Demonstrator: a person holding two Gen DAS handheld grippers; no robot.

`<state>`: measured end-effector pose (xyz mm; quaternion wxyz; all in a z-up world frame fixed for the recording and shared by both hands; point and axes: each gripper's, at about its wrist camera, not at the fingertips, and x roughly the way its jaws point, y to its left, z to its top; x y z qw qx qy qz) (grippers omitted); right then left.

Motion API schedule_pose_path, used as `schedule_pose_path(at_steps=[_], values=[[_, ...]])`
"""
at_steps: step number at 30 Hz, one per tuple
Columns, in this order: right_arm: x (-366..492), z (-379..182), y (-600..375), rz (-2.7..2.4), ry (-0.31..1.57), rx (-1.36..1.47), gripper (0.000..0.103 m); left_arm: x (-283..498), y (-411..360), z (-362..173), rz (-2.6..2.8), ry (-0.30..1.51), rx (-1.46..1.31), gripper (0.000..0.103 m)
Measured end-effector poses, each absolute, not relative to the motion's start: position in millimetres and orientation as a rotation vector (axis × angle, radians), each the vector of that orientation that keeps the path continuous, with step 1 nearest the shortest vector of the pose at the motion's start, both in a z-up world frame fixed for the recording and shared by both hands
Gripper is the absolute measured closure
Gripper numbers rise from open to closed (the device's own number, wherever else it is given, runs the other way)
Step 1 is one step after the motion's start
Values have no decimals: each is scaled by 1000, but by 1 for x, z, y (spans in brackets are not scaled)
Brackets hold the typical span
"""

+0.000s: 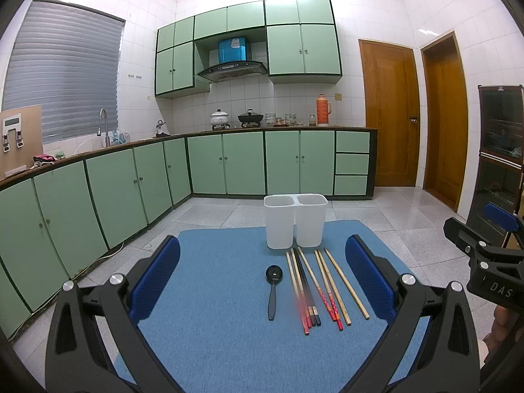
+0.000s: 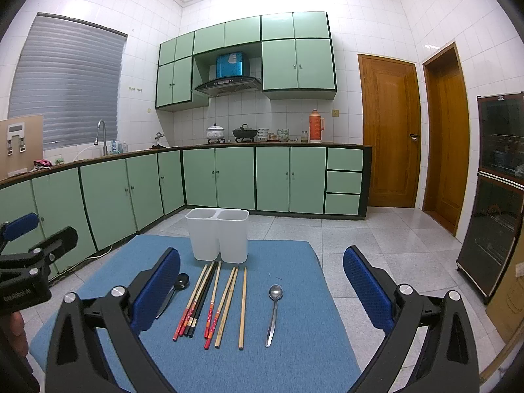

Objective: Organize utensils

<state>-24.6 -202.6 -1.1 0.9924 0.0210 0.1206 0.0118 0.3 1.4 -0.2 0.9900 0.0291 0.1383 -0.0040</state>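
The chopsticks [image 2: 209, 298] lie in a loose fan on the blue mat [image 2: 294, 353], just in front of the white two-compartment holder [image 2: 217, 235], which stands upright at the mat's far edge with both bins apparently empty. Some sticks touch or overlap near their far ends, closest to the holder. A black spoon [image 1: 272, 291] lies just beside the fan on its left, and a steel spoon [image 2: 273, 311] lies apart from it on the right, further from the holder's right bin.

Nothing is sorted yet. The left claw [image 1: 262, 281] and the right claw [image 2: 262, 288] both hover over the near part of the mat with jaws spread wide and nothing between them.

The main risk, as I judge it, is the crowding: pads closing on one stick could catch its neighbour, or nudge the fan so that sticks roll toward the mat's edge. Thin sticks lying flat on soft fabric may also slip out of a pinch or swing when lifted by one end. The holder looks light; a long stick dropped in at a slant could tip it off the worktop's far edge. The two claws work close together and could collide over the fan.
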Motion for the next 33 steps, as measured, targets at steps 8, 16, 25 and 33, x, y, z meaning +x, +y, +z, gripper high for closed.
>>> schedule_pose_path(at_steps=[8, 16, 25, 33], values=[[-24, -1, -202, 24, 242, 43, 6, -1, 3, 2, -6, 275, 59, 5], [-24, -1, -203, 23, 242, 43, 6, -2, 3, 1, -7, 274, 59, 5], [-24, -1, -203, 25, 244, 42, 6, -4, 4, 2, -6, 274, 58, 5], [-24, -2, -203, 24, 244, 42, 6, -4, 4, 1, -5, 274, 58, 5]])
